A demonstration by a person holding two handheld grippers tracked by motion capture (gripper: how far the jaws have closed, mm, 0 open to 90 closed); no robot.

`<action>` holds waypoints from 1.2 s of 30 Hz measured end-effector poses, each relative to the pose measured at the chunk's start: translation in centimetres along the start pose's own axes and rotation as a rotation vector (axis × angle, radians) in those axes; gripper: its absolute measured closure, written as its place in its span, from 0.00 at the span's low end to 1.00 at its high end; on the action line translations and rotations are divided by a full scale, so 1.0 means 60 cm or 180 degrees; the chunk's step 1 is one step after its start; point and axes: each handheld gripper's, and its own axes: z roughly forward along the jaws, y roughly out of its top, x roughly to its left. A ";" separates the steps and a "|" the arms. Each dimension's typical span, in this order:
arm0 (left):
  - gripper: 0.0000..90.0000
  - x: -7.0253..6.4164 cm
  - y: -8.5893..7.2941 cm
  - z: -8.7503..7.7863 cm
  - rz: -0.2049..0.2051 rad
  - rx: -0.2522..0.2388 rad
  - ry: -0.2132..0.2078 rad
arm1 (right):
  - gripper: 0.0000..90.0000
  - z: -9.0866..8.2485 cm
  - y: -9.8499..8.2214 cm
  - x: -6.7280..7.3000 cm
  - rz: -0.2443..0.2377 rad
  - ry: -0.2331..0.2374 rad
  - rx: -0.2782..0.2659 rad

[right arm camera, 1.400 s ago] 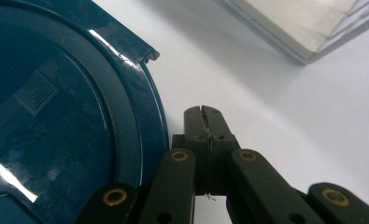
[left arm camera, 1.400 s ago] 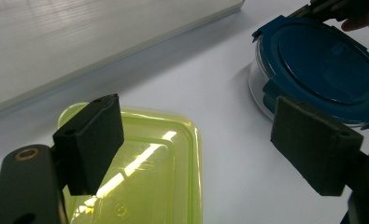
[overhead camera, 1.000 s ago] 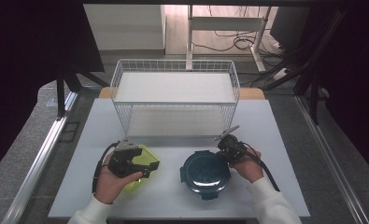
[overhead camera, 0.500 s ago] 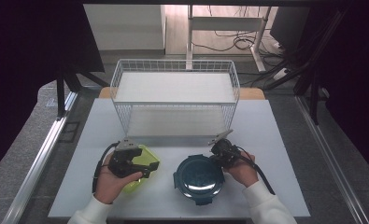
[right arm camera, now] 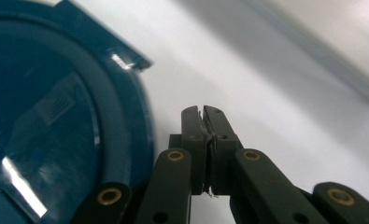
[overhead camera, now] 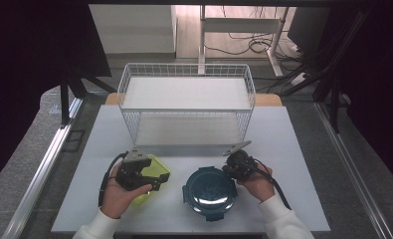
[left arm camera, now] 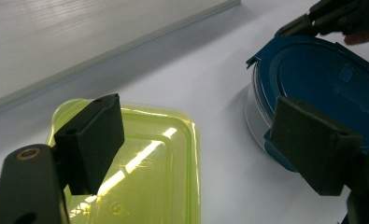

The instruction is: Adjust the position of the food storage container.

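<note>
Starting at the left of the high view, your left hand point(overhead camera: 115, 191) holds the left gripper point(overhead camera: 151, 175) at about eight o'clock on the white table point(overhead camera: 293, 144), low over the yellow-green rectangular container point(overhead camera: 154, 172). In the left gripper view its jaws stand wide apart with nothing between them: one black pad sits above the near left part of the yellow-green container point(left arm camera: 145, 163), the other in front of the near edge of the blue round lid point(left arm camera: 322, 79). The yellow-green container lies flat on the table, its glossy top catching a bright streak of light.

Toward six o'clock sits the round container with the dark blue lid point(overhead camera: 209, 191), just beside the yellow-green one but apart from it. The left gripper view shows clear walls under the blue lid and latch tabs at its rim.

At about four o'clock your right hand point(overhead camera: 256, 181) holds the right gripper point(overhead camera: 234, 168) at the round container's two o'clock edge, a cable trailing back past your wrist. In the right gripper view its jaws are pressed together with nothing visibly held, lying just outside the blue rim point(right arm camera: 126, 140) over bare table.

Beyond, at twelve o'clock, the white wire basket point(overhead camera: 186, 107) stands on the table.
</note>
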 end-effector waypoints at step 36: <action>0.17 -0.010 -0.006 0.008 -0.0201 -0.0006 -0.0170 | 0.20 -0.080 -0.116 -0.028 0.0973 0.0415 -0.0913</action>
